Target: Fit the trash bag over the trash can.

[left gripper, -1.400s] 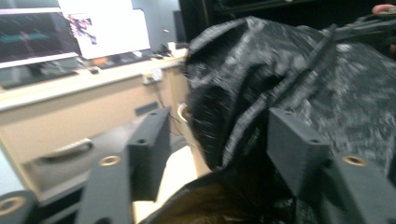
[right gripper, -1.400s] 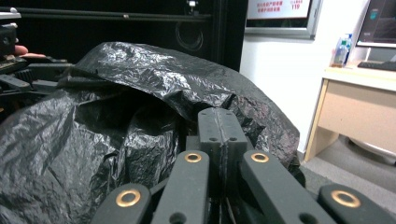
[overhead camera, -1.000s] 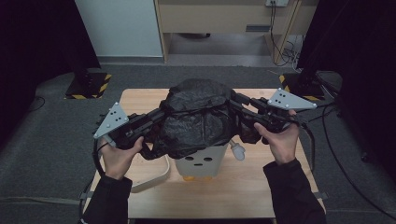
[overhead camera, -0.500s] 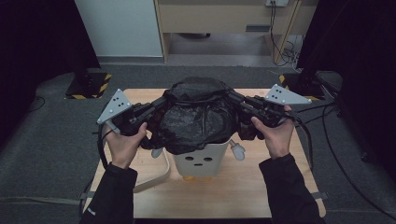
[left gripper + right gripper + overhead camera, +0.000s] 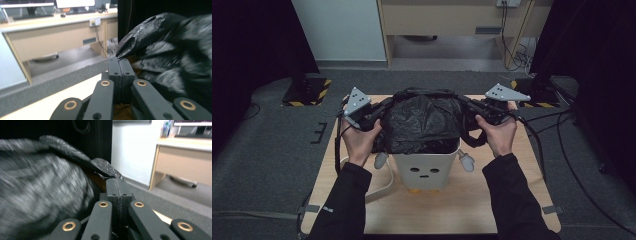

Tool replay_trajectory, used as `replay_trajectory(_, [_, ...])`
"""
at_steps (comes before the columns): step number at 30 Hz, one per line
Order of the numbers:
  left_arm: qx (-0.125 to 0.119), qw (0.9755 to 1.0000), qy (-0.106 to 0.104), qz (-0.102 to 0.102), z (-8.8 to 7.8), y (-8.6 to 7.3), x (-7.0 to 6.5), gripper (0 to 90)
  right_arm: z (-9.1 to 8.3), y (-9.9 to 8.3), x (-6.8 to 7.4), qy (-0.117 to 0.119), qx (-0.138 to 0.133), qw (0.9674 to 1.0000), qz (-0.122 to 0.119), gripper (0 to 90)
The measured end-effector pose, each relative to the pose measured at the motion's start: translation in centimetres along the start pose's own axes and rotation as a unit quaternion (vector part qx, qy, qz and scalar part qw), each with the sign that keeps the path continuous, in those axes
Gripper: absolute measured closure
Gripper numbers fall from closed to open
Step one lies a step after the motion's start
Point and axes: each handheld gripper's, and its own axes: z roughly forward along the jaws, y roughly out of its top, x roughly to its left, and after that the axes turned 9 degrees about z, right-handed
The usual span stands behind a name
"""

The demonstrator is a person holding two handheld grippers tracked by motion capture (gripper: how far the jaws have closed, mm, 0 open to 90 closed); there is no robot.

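A white bin [image 5: 427, 170] with a small face stands at the middle of the wooden table [image 5: 492, 210]. A crumpled black bag [image 5: 422, 122] bulges out of its top. My left gripper [image 5: 386, 106] holds the bag's far left rim, and my right gripper [image 5: 464, 103] holds its far right rim. In the left gripper view the jaws meet [image 5: 121, 61] with a fold of the black bag [image 5: 170, 57] pinched at their tips. The right gripper view has the jaws [image 5: 116, 181] pressed together on a ridge of the bag [image 5: 37, 182]. Each gripper is carried by one hand.
Two small grey arms [image 5: 380, 160] stick out from the bin's sides. A pale cord [image 5: 382, 185] loops on the table left of the bin. Striped floor blocks [image 5: 307, 90] flank the table's far corners, and cables [image 5: 562, 125] trail on the carpet to the right.
Both hands have moved toward the far side of the table with the bag's rim. The bag's bulge now sits lower and spreads wider over the bin.
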Motion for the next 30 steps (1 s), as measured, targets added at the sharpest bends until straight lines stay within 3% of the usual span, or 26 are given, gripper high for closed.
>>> replay_trajectory(4, [0.044, 0.9986, -0.012, -0.026, 1.3, -1.6, 0.2, 89.8, 1.0, -1.5, -0.6, -0.004, 0.033, 0.9994, 0.011, 90.0])
replay_trajectory(6, [0.052, 0.9982, -0.014, -0.028, 1.5, -1.9, 0.1, 89.9, 1.2, -2.3, -1.0, -0.006, 0.052, 0.9985, 0.016, 90.0])
replay_trajectory(8, [0.084, 0.9952, -0.029, -0.042, 1.7, -2.5, 0.1, 90.0, 1.3, -2.7, -1.1, -0.008, 0.063, 0.9978, 0.018, 90.0])
replay_trajectory(9, [0.107, 0.9917, -0.041, -0.060, 1.8, -2.9, 0.0, 90.0, 1.4, -3.4, -1.5, -0.010, 0.086, 0.9960, 0.022, 90.0])
replay_trajectory(12, [0.114, 0.9885, -0.051, -0.086, 1.5, -3.2, 0.0, 89.9, 1.3, -4.1, -1.6, -0.005, 0.113, 0.9932, 0.029, 90.0])
replay_trajectory(13, [0.112, 0.9891, -0.046, -0.084, 1.3, -3.2, -0.1, 88.6, 1.2, -4.3, -1.6, -0.002, 0.121, 0.9923, 0.028, 90.0])
replay_trajectory(14, [0.105, 0.9906, -0.032, -0.081, 1.1, -3.2, -0.1, 83.1, 1.1, -4.5, -1.6, 0.002, 0.129, 0.9913, 0.028, 90.0])
replay_trajectory(16, [0.065, 0.9942, 0.013, -0.085, 0.4, -3.2, 0.1, 56.5, 0.5, -4.4, -1.7, 0.002, 0.118, 0.9926, 0.028, 90.0])
replay_trajectory(17, [0.051, 0.9948, 0.022, -0.085, 0.0, -3.2, 0.3, 49.2, 0.1, -4.2, -1.8, 0.000, 0.103, 0.9942, 0.031, 86.8])
replay_trajectory(19, [0.008, 0.9944, 0.043, -0.096, -1.1, -3.0, 0.7, 43.3, -0.7, -3.6, -2.0, -0.001, 0.074, 0.9965, 0.039, 78.8])
replay_trajectory(20, [0.008, 0.9944, 0.043, -0.096, -1.1, -3.0, 0.7, 40.0, -0.7, -3.6, -2.0, -0.001, 0.074, 0.9965, 0.039, 78.8])
replay_trajectory(22, [-0.024, 0.9926, 0.058, -0.104, -2.5, -2.6, 1.0, 38.0, -2.4, -2.5, -2.1, 0.007, 0.016, 0.9981, 0.060, 69.0])
replay_trajectory(23, [-0.051, 0.9906, 0.063, -0.110, -4.1, -2.3, 1.1, 37.8, -3.0, -2.1, -2.1, 0.006, 0.003, 0.9983, 0.058, 66.5])
replay_trajectory(26, [-0.084, 0.9884, 0.064, -0.110, -6.5, -2.0, 0.9, 36.0, -4.8, -1.2, -1.4, 0.018, -0.033, 0.9977, 0.057, 61.9])
replay_trajectory(27, [-0.084, 0.9884, 0.064, -0.110, -6.5, -2.0, 0.9, 35.8, -5.4, -1.0, -1.0, 0.024, -0.043, 0.9972, 0.056, 60.9])
replay_trajectory(28, [-0.093, 0.9881, 0.054, -0.109, -7.1, -1.9, 0.7, 35.8, -5.4, -1.0, -1.0, 0.024, -0.043, 0.9972, 0.056, 60.9])
replay_trajectory(29, [-0.106, 0.9877, 0.025, -0.112, -7.9, -1.6, 0.0, 36.0, -6.4, -0.7, 0.0, 0.048, -0.057, 0.9954, 0.060, 58.4])
replay_trajectory(30, [-0.108, 0.9880, 0.010, -0.110, -8.1, -1.5, -0.5, 36.3, -6.6, -0.7, 0.4, 0.056, -0.060, 0.9949, 0.059, 57.4])
